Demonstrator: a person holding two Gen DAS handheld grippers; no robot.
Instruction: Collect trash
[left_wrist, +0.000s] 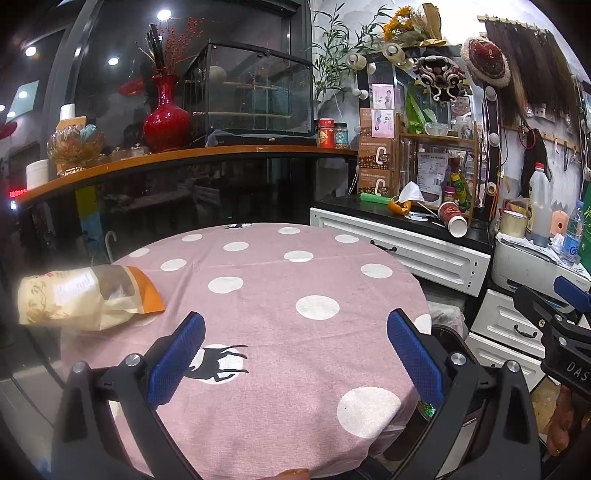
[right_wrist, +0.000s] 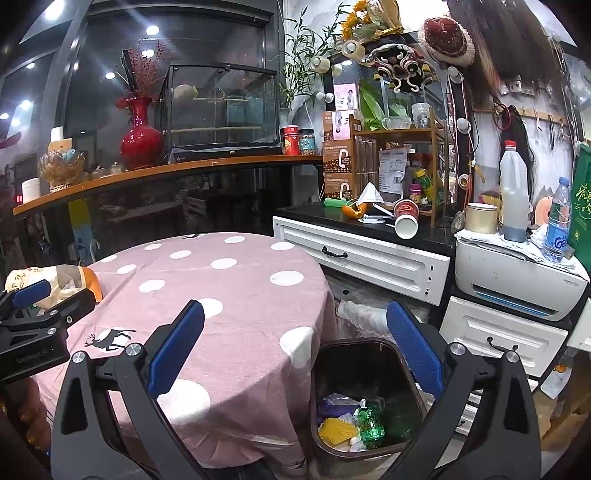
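The left gripper (left_wrist: 295, 347) is spread wide and holds nothing, poised over the pink dotted tablecloth (left_wrist: 266, 280). The right gripper (right_wrist: 295, 347) is likewise wide apart and empty, above the bin (right_wrist: 325, 369) beside the table. Trash (right_wrist: 351, 424) lies inside the bin. A snack bag (left_wrist: 85, 295) rests on the table's left edge.
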